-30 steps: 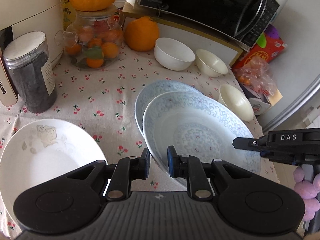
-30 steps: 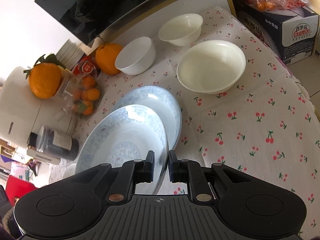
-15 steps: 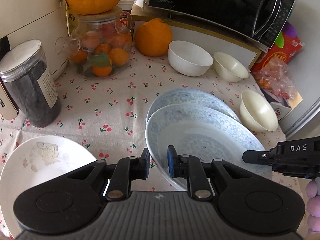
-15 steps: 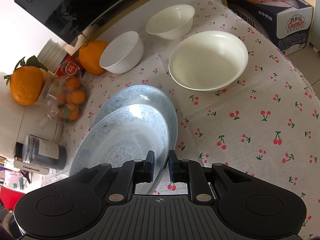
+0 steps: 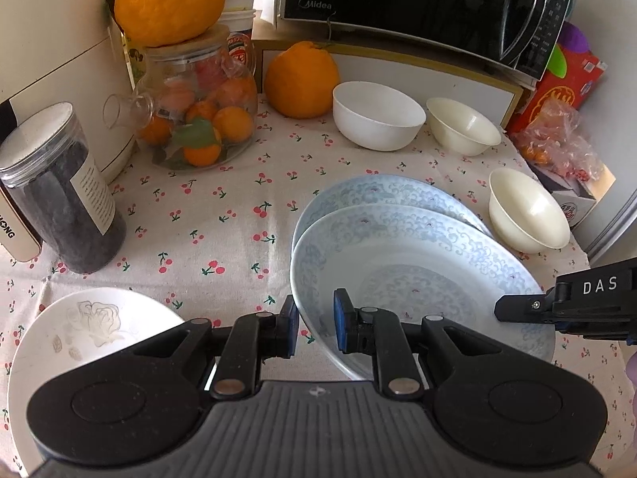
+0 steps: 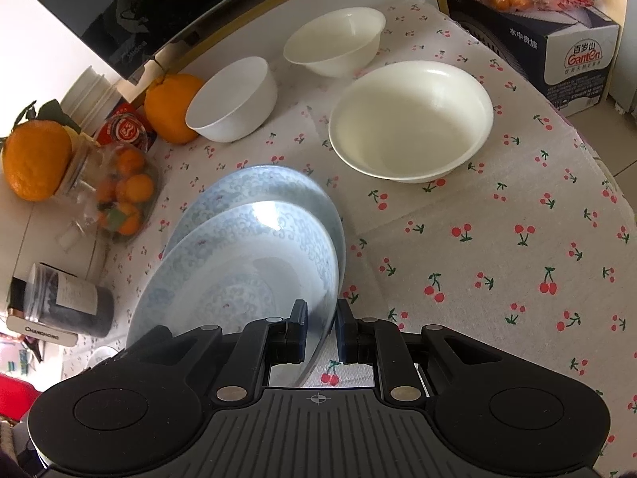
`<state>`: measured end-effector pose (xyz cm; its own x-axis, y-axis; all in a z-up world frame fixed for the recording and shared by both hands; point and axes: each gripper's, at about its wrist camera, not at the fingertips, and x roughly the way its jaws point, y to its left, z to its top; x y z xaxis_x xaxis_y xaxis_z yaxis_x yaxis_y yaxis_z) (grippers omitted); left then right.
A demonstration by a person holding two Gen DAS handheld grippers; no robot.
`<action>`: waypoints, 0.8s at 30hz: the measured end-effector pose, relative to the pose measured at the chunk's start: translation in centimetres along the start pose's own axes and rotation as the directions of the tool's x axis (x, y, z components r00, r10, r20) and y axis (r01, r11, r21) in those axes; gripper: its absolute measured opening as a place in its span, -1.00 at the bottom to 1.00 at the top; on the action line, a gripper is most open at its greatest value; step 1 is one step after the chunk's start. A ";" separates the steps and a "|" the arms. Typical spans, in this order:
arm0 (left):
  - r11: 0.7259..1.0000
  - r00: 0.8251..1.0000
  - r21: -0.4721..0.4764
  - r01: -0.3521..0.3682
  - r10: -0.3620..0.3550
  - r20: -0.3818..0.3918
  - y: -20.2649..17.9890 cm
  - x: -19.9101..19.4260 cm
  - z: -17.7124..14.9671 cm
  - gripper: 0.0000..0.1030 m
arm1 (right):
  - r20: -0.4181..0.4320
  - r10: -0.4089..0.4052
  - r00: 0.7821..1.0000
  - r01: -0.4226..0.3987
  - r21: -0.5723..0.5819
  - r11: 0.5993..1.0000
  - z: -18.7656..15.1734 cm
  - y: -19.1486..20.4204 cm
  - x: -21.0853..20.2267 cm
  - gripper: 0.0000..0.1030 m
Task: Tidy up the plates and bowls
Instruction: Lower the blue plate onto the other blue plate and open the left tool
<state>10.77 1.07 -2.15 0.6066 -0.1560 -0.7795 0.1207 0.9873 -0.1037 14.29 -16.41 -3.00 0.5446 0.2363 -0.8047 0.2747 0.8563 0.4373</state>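
Note:
A blue-patterned plate (image 5: 418, 279) is held by both hands. My left gripper (image 5: 315, 324) is shut on its left rim and my right gripper (image 6: 321, 330) is shut on its right rim. The held plate (image 6: 239, 271) overlaps the near part of a second blue-patterned plate (image 5: 382, 191) lying on the cherry-print cloth. Whether the two plates touch I cannot tell. A white plate with a rose print (image 5: 91, 330) lies at the near left. Three bowls stand apart: a white bowl (image 5: 378, 115), a small cream bowl (image 5: 462, 125) and a wider cream bowl (image 6: 410, 119).
A microwave (image 5: 418, 0) stands on a shelf at the back. Oranges (image 5: 300, 79), a glass jar of fruit (image 5: 199, 119) and a dark jar (image 5: 63, 195) crowd the back left. A printed box (image 6: 573, 55) and the table's edge lie to the right.
Both grippers have carried the held plate slightly down and forward, so it covers more of the lower blue plate. Both grips are unchanged.

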 end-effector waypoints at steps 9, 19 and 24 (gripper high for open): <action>1.000 1.000 0.015 -0.006 0.005 0.001 0.0 0.1 0.0 -0.68 | 0.011 -0.027 1.000 0.027 -0.027 0.999 -0.2 0.6 -0.1 -0.70; 0.999 1.000 0.029 -0.022 0.021 0.011 -0.2 0.4 0.0 -0.68 | 0.034 -0.042 0.999 0.043 -0.033 0.999 -0.4 0.7 0.0 -0.70; 0.998 0.999 0.046 -0.039 0.038 0.024 -0.5 0.5 -0.1 -0.68 | 0.047 -0.057 0.997 0.059 -0.044 0.997 -0.6 0.9 0.0 -0.70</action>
<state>10.99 0.52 -2.56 0.6293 -0.1194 -0.7679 0.1328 0.9901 -0.0451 14.10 -15.34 -2.80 0.5645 0.1651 -0.8088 0.2714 0.8882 0.3707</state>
